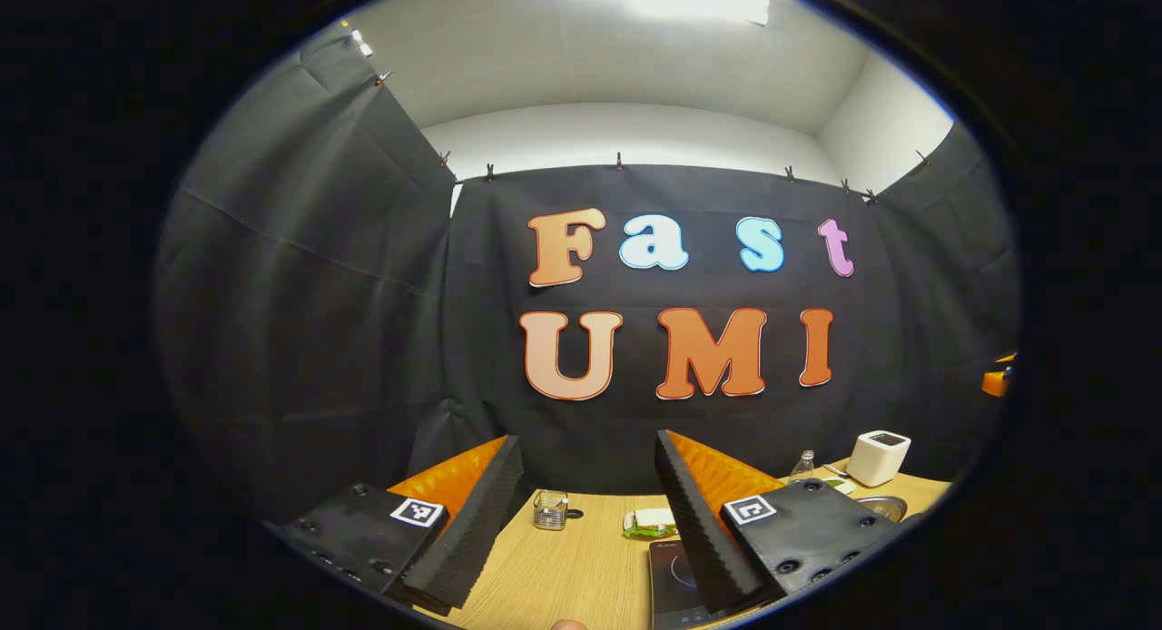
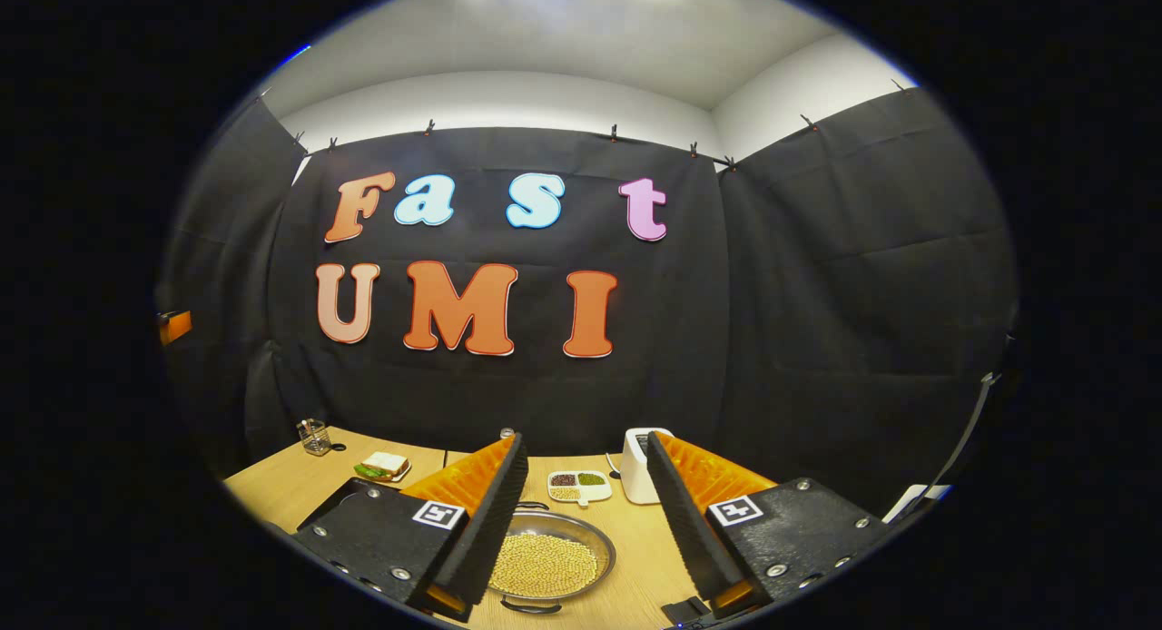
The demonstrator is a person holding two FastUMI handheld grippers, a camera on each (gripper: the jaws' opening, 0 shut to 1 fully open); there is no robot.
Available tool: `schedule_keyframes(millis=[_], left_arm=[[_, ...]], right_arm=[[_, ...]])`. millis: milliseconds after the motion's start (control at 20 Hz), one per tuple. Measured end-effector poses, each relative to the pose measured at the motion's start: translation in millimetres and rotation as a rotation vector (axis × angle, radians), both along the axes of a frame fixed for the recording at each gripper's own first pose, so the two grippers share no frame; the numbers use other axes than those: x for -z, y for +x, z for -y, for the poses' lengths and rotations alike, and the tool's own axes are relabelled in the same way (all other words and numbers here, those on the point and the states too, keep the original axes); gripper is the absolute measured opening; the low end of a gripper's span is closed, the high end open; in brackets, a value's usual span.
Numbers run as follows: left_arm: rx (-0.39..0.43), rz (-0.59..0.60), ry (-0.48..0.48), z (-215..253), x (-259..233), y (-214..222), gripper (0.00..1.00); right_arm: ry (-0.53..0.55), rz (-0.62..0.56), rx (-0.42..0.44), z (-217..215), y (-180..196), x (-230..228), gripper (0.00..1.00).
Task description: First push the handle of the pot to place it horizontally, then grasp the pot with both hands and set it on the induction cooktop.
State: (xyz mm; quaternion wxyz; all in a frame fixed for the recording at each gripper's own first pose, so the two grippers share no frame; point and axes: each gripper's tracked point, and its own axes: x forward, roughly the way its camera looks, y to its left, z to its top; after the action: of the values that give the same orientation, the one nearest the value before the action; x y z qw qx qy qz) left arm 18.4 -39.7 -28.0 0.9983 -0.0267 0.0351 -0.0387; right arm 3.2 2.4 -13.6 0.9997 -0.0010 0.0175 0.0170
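Note:
A shallow metal pot (image 2: 545,562) filled with yellowish grains sits on the wooden table (image 2: 635,575), low between the fingers of my right gripper (image 2: 585,439). That gripper is open and held above the pot with nothing in it. A dark handle (image 2: 529,605) shows at the pot's near rim. The black induction cooktop (image 1: 676,571) lies on the table just inside the right finger of my left gripper (image 1: 588,441), which is open and holds nothing. The cooktop's corner (image 2: 345,498) peeks out left of my right gripper's left finger. A slice of the pot's rim (image 1: 876,506) shows at the right.
A glass cup (image 1: 550,509) and a sandwich (image 1: 649,521) sit behind the cooktop. A white toaster (image 2: 640,467) and a divided dish of grains (image 2: 578,485) stand behind the pot. A small bottle (image 1: 802,467) stands near the toaster. Black cloth walls close the table's far side.

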Motion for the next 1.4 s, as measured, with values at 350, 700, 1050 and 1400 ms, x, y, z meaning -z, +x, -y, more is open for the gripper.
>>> schedule_keyframes(millis=[350, 700, 1050, 1400], left_arm=[[0.003, -0.003, 0.01, 2.4, 3.9, 4.3, 0.96], [0.0, -0.006, 0.018, 2.3, 7.8, 3.6, 0.96], [0.006, -0.021, 0.008, 2.6, 14.2, 1.5, 0.96], [0.005, -0.039, 0.013, 2.5, 21.6, 2.1, 0.97]], right_arm=[[-0.001, -0.092, -0.057, -18.9, 4.1, 36.3, 0.49], [0.021, -0.204, -0.096, -33.0, 3.0, 83.9, 0.17], [0.075, -0.368, -0.14, -50.7, -6.0, 153.5, 0.0], [0.092, -0.503, -0.184, -77.8, -20.9, 217.1, 0.0]])
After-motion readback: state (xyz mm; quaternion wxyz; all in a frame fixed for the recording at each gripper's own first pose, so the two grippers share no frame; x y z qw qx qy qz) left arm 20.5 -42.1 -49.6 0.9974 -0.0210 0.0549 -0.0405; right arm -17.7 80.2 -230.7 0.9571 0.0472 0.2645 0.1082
